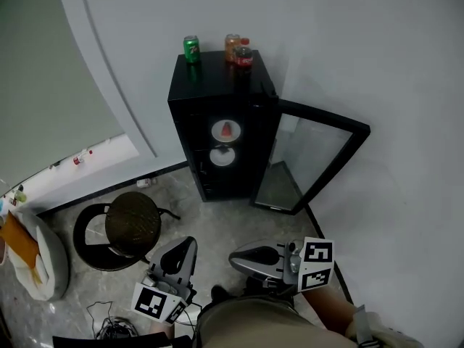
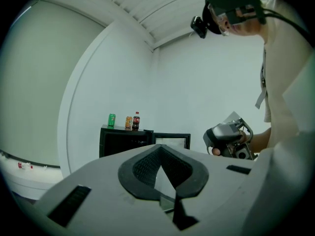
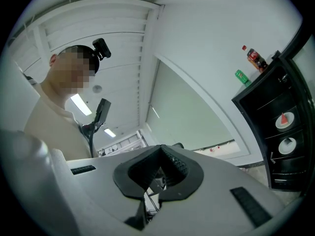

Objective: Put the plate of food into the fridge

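Head view shows left gripper [image 1: 183, 245] and right gripper [image 1: 235, 261] jaws closed empty, stool [image 1: 133, 223] near the open-doored fridge [image 1: 217, 96].

The right gripper [image 3: 160, 149] has its jaws together, with nothing between them. Inside the fridge [image 3: 266, 113], a plate of food [image 3: 284, 120] sits one shelf above a second plate [image 3: 286, 145]. A bottle [image 3: 255, 58] and a can [image 3: 241, 76] stand on its top.

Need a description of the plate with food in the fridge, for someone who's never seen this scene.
Find the black mini fridge against the white wall, its glass door swung open. Two white plates sit inside, one above the other. It is the upper plate: it carries a red wedge of food, while the lower plate looks bare.
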The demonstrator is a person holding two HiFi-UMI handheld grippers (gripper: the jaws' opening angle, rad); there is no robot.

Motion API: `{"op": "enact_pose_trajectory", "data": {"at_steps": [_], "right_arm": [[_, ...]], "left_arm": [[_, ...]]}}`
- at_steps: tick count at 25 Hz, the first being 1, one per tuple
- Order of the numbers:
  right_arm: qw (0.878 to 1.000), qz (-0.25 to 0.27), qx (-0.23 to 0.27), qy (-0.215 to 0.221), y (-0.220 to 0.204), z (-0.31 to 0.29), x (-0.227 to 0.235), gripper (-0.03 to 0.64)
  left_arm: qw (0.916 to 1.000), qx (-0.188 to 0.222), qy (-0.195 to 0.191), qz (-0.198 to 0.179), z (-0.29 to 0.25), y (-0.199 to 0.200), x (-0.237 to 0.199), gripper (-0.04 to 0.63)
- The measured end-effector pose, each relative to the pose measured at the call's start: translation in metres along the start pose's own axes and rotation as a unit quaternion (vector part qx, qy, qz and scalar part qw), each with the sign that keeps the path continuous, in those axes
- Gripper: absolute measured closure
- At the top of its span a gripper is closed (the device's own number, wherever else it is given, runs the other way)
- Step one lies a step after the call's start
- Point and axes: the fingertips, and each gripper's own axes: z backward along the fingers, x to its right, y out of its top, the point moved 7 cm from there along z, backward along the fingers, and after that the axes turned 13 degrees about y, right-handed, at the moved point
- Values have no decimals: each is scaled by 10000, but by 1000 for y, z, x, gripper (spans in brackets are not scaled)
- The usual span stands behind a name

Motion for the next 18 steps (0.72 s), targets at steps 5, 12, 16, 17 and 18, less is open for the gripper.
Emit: {"op": "enact_pose_trajectory", "data": {"at_steps": [5,12,16,17,18], "right_arm": [[10000,26,-1,-39,-1,-6,-4,597],[9999,79,-34,-57,-3,-18,-5,597],[9999,84,-28,-103,-9,-24,-6,597],[9999,84,-34,-109,-11,-26,-6,597],[9999,85,-41,-115,-14,-28,-6,597]], "left_arm": [[10000,20,-82,-7,2,3,-5,584],[9999,42,-89,47,6,2,-15,584],[9999,36,-105,68,12,-2,-22,584],[9999,34,-106,74,14,-3,-24,584],[9999,31,-106,80,16,-5,-26,584]]}}
